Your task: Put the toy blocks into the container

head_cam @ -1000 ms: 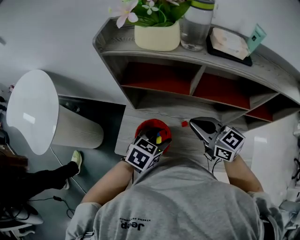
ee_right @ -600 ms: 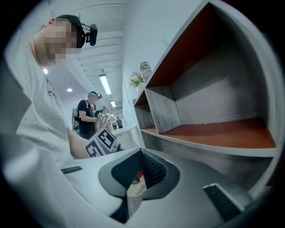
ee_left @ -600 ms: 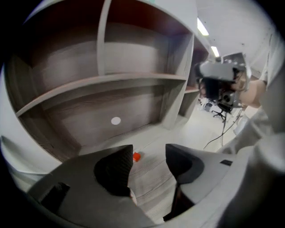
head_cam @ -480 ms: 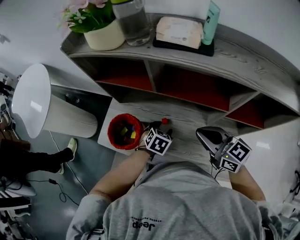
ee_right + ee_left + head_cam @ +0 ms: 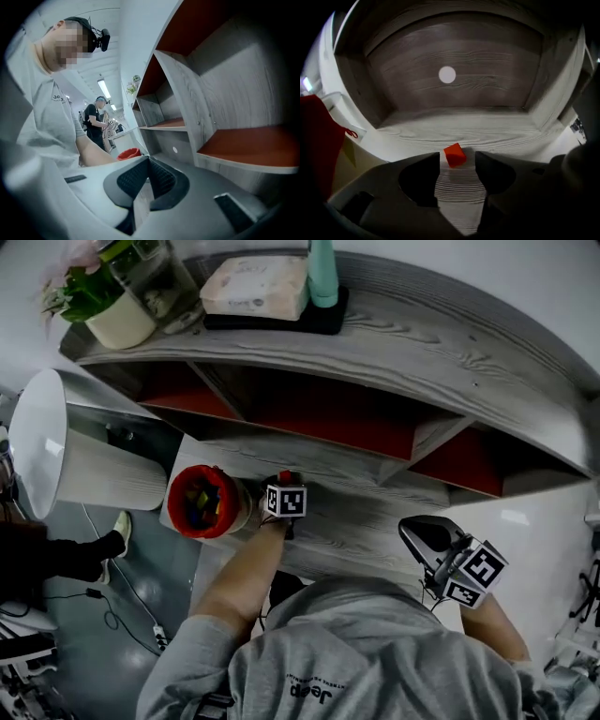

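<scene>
A red container (image 5: 178, 489) holding several coloured blocks stands on the left end of the grey wooden desk (image 5: 375, 517). It also shows as a red wall (image 5: 316, 140) and far off (image 5: 128, 153). Just right of it lies a small red block (image 5: 286, 474). My left gripper (image 5: 285, 487) points down at it. The red block (image 5: 453, 154) sits between the tips of the left gripper (image 5: 457, 163), untouched. Those jaws are open and have just opened a little further. My right gripper (image 5: 412, 529) hovers at the right, away from the blocks. Its jaws (image 5: 149, 161) meet at the tips, empty.
A shelf unit with red-lined cubbies (image 5: 337, 418) rises behind the desk. On its top stand a flower pot (image 5: 117, 322), a glass jar (image 5: 161, 279), a tissue pack (image 5: 255, 285) and a teal bottle (image 5: 322, 273). A white bin (image 5: 70, 460) stands left. Another person (image 5: 96, 123) stands far off.
My left gripper has left the spot over the container, moved right and sunk down to the red block. My right gripper has drifted right. The head view has swung, so the container sits further left.
</scene>
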Demonstrator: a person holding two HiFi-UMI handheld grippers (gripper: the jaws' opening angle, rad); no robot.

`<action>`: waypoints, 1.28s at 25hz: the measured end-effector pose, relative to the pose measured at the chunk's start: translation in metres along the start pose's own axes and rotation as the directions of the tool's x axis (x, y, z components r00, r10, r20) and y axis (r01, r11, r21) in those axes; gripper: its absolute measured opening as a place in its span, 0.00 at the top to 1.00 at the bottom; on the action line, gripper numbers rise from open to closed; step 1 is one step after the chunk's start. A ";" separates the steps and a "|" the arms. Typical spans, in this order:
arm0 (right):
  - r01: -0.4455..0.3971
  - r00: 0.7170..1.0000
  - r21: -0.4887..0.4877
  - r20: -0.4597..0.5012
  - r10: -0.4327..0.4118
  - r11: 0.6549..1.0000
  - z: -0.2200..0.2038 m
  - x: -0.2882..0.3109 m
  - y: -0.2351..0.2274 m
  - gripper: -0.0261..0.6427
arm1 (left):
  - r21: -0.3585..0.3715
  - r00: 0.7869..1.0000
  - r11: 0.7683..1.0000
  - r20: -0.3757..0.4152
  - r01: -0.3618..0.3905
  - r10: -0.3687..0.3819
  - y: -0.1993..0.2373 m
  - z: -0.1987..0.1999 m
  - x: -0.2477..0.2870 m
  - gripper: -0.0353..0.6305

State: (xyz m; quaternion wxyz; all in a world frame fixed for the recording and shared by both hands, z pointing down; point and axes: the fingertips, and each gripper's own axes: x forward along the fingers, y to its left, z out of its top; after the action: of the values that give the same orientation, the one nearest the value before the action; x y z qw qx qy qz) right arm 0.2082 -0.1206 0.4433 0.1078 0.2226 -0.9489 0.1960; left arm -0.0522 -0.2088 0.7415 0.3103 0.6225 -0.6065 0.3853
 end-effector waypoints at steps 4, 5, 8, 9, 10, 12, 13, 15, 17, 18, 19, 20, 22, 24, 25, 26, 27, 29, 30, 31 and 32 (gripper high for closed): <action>0.028 0.999 0.009 -0.028 -0.027 1.000 -0.011 -0.016 -0.007 0.94 | -0.093 1.000 0.996 -0.015 -0.013 0.012 0.001 -0.006 0.018 0.54; 0.034 0.999 0.011 -0.032 -0.034 0.999 -0.013 -0.018 -0.009 0.94 | -0.112 1.000 0.994 -0.018 -0.020 0.018 0.002 -0.006 0.021 0.54; 0.044 0.998 0.013 -0.043 -0.043 0.999 -0.016 -0.018 -0.011 0.94 | -0.136 0.999 0.990 -0.011 -0.037 0.036 0.006 -0.005 0.026 0.69; 0.044 0.998 0.011 -0.046 -0.043 0.999 -0.016 -0.016 -0.009 0.94 | -0.139 1.000 0.990 -0.003 -0.028 0.028 0.006 -0.004 0.026 0.69; 0.042 0.998 0.009 -0.050 -0.042 0.999 -0.017 -0.014 -0.007 0.94 | -0.139 1.000 0.990 0.007 -0.010 0.011 0.004 -0.003 0.024 0.69; 0.037 0.998 0.001 -0.055 -0.037 0.999 -0.015 -0.006 -0.002 0.94 | -0.129 0.999 0.991 0.038 0.043 -0.039 -0.004 0.004 0.015 0.69; 0.032 0.998 -0.005 -0.055 -0.032 0.999 -0.014 -0.001 0.001 0.94 | -0.118 0.996 0.990 0.059 0.073 -0.067 -0.010 0.009 0.006 0.69; 0.016 0.998 -0.021 -0.052 -0.017 1.000 -0.008 0.014 0.009 0.94 | -0.093 0.986 0.986 0.107 0.138 -0.128 -0.019 0.022 -0.020 0.69; -0.009 0.999 -0.037 -0.041 0.007 0.999 0.001 0.035 0.020 0.94 | -0.074 0.969 0.976 0.158 0.203 -0.189 -0.022 0.038 -0.055 0.69; -0.023 0.999 -0.045 -0.033 0.021 0.999 0.006 0.047 0.028 0.94 | -0.061 0.959 0.971 0.180 0.233 -0.219 -0.021 0.044 -0.075 0.70; -0.037 0.999 -0.053 -0.025 0.036 0.998 0.012 0.060 0.036 0.94 | -0.044 0.947 0.964 0.203 0.262 -0.248 -0.018 0.050 -0.096 0.70; -0.051 0.999 -0.062 -0.017 0.050 0.997 0.019 0.074 0.045 0.94 | -0.023 0.934 0.957 0.226 0.289 -0.276 -0.013 0.055 -0.117 0.70; -0.083 0.997 -0.081 0.002 0.083 0.993 0.033 0.106 0.064 0.94 | 0.025 0.910 0.947 0.267 0.321 -0.316 0.006 0.064 -0.160 0.70; -0.116 0.993 -0.102 0.021 0.119 0.988 0.049 0.142 0.085 0.94 | 0.074 0.893 0.939 0.292 0.337 -0.343 0.036 0.069 -0.199 0.70; -0.132 0.990 -0.111 0.028 0.136 0.985 0.055 0.161 0.096 0.94 | 0.094 0.886 0.934 0.296 0.344 -0.356 0.054 0.068 -0.215 0.70; -0.146 0.988 -0.118 0.034 0.151 0.982 0.062 0.179 0.108 0.94 | 0.107 0.883 0.930 0.293 0.351 -0.367 0.073 0.065 -0.228 0.70; -0.159 0.985 -0.122 0.040 0.165 0.980 0.067 0.196 0.119 0.94 | 0.116 0.882 0.927 0.285 0.357 -0.376 0.093 0.061 -0.238 0.70; -0.179 0.981 -0.127 0.051 0.186 0.976 0.077 0.230 0.142 0.94 | 0.134 0.885 0.923 0.265 0.360 -0.384 0.134 0.050 -0.254 0.70; -0.186 0.979 -0.130 0.055 0.194 0.974 0.081 0.245 0.152 0.94 | 0.146 0.887 0.922 0.252 0.360 -0.386 0.152 0.044 -0.259 0.70; -0.191 0.978 -0.133 0.058 0.200 0.973 0.084 0.259 0.162 0.94 | 0.159 0.889 0.919 0.238 0.361 -0.390 0.169 0.037 -0.262 0.70; -0.194 0.977 -0.136 0.059 0.204 0.971 0.087 0.272 0.171 0.94 | 0.172 0.890 0.915 0.223 0.366 -0.398 0.182 0.032 -0.265 0.70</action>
State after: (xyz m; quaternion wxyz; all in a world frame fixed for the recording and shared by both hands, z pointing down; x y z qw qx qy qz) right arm -0.1202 -0.1195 0.3889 0.0673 0.1257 -0.9804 0.1356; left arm -0.2218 -0.1122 0.4838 0.2602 0.7919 -0.4813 0.2712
